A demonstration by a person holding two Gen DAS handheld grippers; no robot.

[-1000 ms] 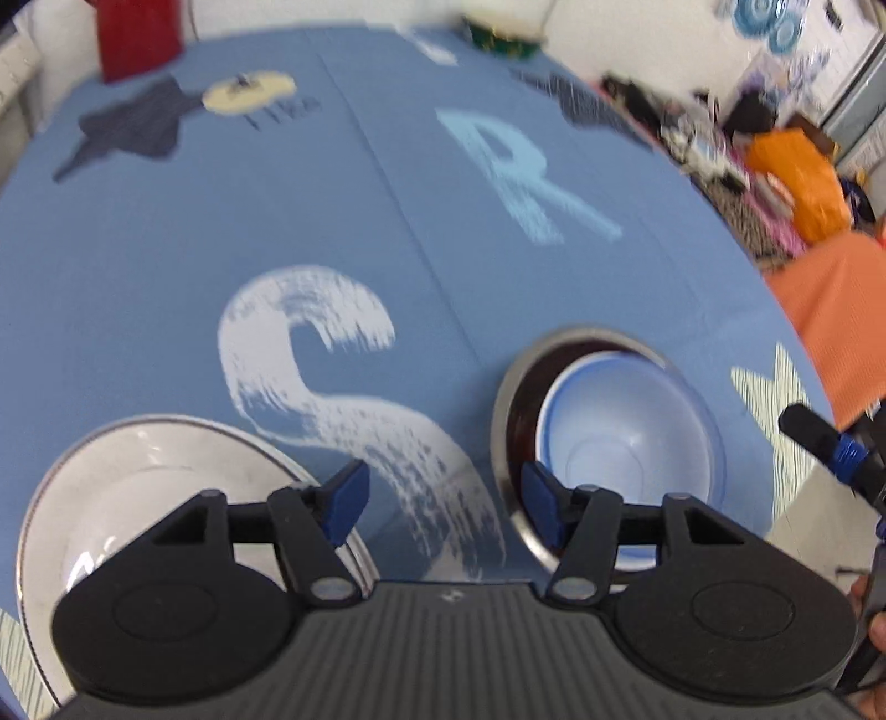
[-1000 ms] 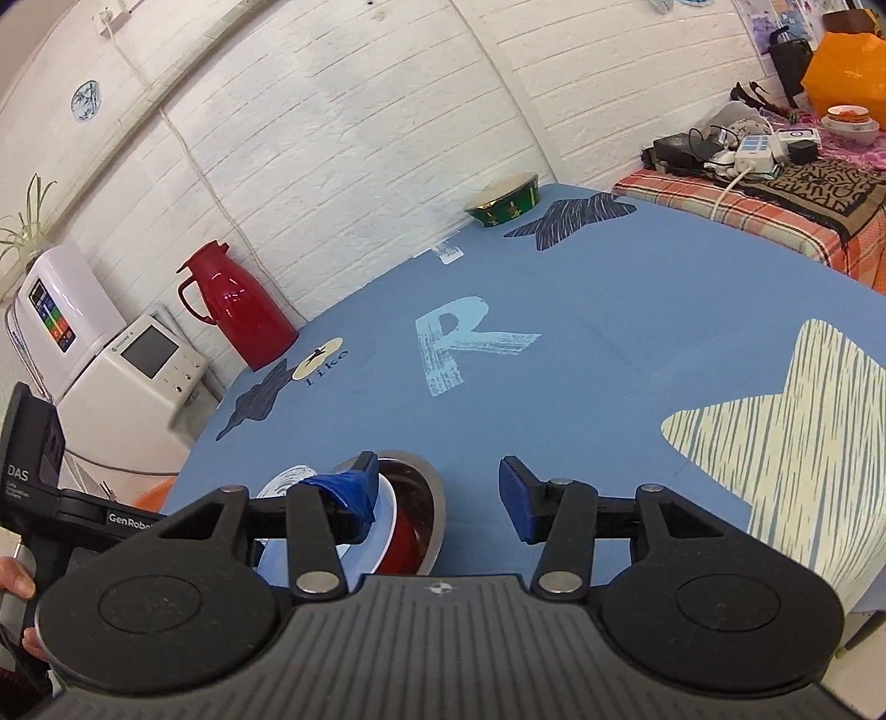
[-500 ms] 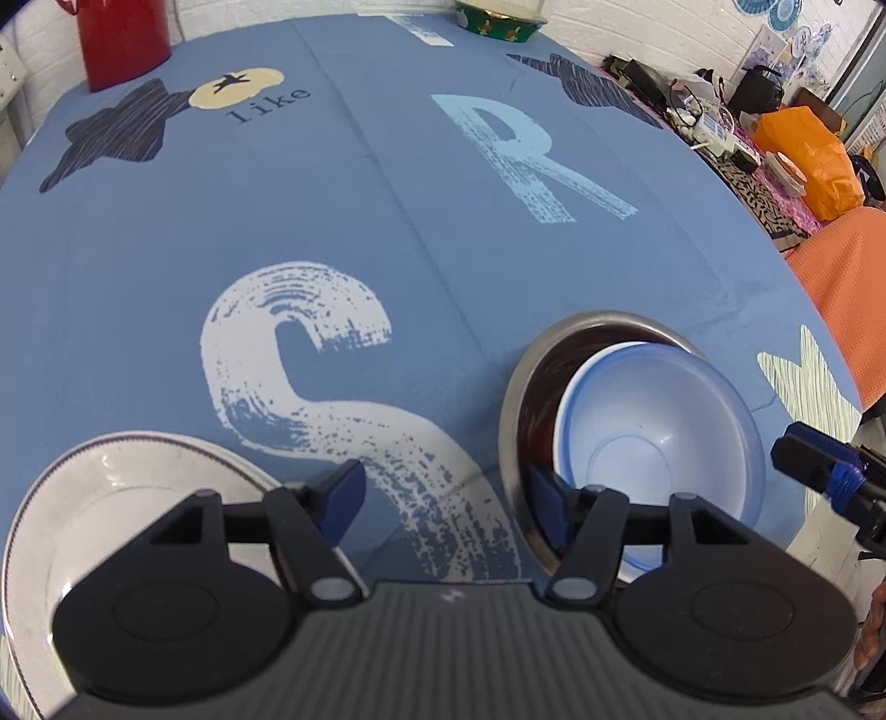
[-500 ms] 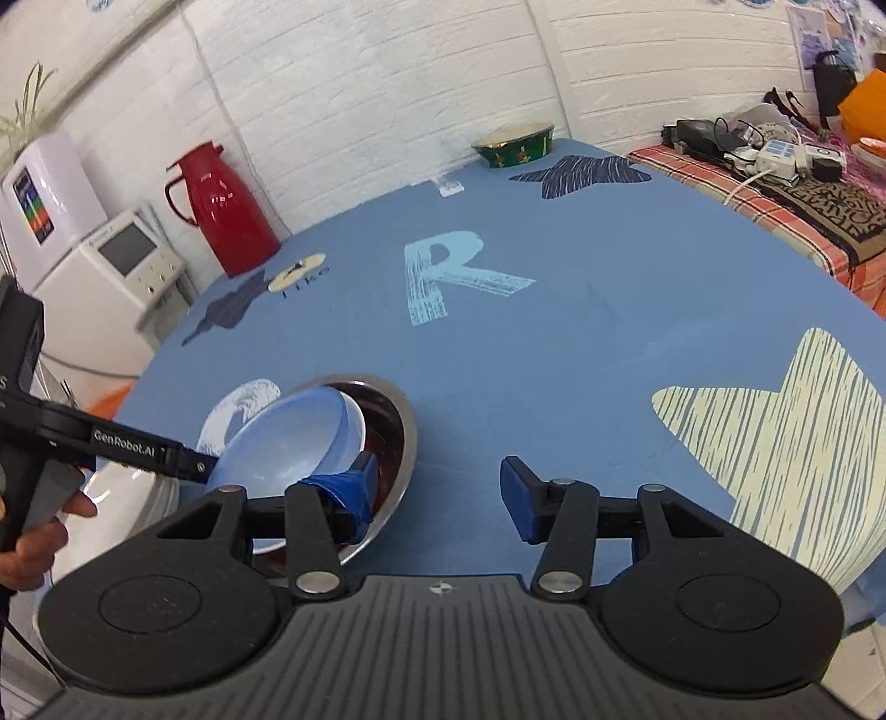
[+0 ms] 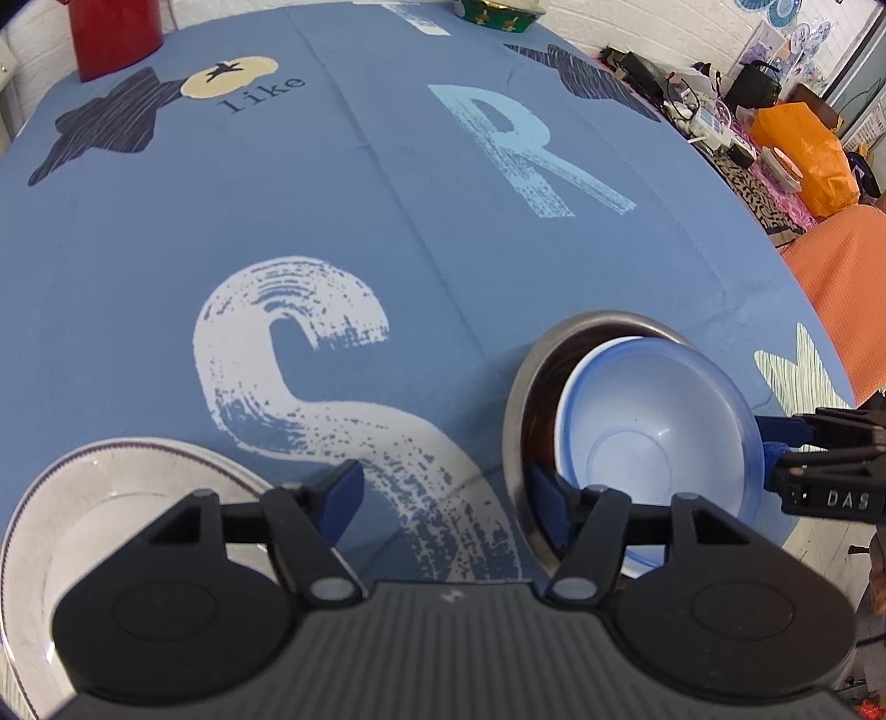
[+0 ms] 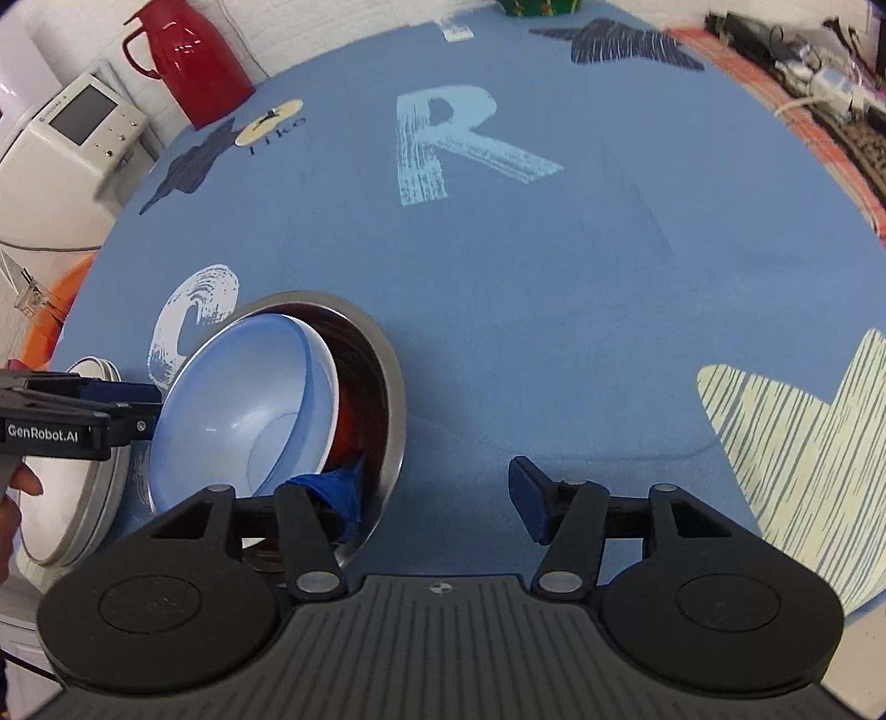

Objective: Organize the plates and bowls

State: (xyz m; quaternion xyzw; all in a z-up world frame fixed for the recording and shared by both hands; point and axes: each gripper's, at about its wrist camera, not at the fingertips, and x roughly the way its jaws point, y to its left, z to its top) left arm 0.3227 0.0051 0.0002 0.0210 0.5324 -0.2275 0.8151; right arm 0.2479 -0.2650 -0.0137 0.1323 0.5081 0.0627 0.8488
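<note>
A light blue bowl leans tilted inside a steel bowl near the table's front edge. Something red shows beneath it. A white plate lies to the left. My left gripper is open, with its right finger over the steel bowl's near rim and its left finger by the plate. My right gripper is open too. Its left finger dips into the steel bowl beside the blue bowl. Each view shows the other gripper's fingertips at the blue bowl's rim.
The blue tablecloth carries printed letters and stars. A red thermos and a green bowl stand at the far edge. A white appliance is off to the left, a cluttered side table to the right.
Both grippers have come lower and closer to the nested bowls. The blue bowl now leans more steeply in the steel bowl, and the right gripper's left finger has dipped inside.
</note>
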